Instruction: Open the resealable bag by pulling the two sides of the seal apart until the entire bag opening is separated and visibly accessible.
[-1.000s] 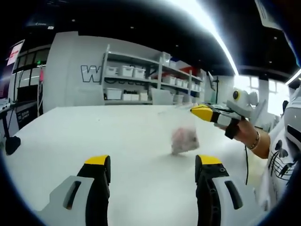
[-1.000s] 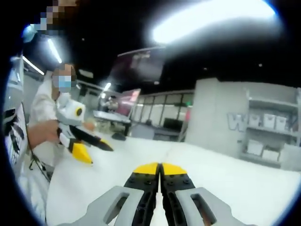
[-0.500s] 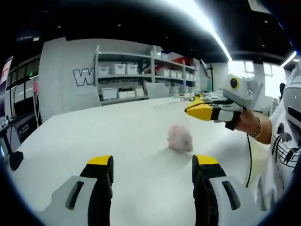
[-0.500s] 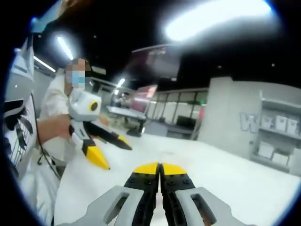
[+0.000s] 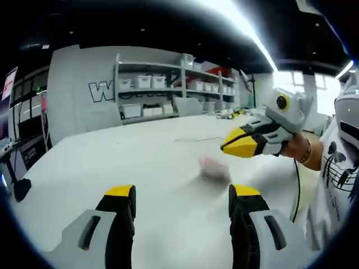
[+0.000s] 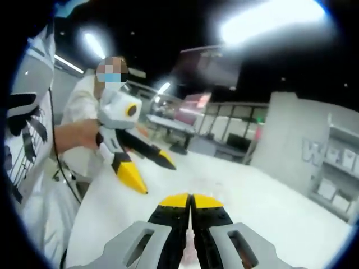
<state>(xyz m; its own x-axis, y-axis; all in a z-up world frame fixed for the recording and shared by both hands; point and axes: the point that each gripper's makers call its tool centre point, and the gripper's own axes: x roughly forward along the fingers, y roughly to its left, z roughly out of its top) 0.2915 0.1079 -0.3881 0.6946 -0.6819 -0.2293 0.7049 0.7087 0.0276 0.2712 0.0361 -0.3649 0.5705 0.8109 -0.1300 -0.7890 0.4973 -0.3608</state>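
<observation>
My left gripper (image 5: 180, 197): jaws wide apart, nothing between them, hovering over white table (image 5: 112, 157). Resealable bag (image 5: 215, 167) ahead of my jaws, right of centre, blurred; pinkish contents low, thin line of seal above. My right gripper (image 5: 224, 147) enters from right, yellow tip just above bag. In right gripper view, right gripper (image 6: 190, 199) jaws pressed together, pinkish smear showing low between them, probably bag pinched there, too blurred to be sure. Shelves (image 5: 162, 95) beyond table.
</observation>
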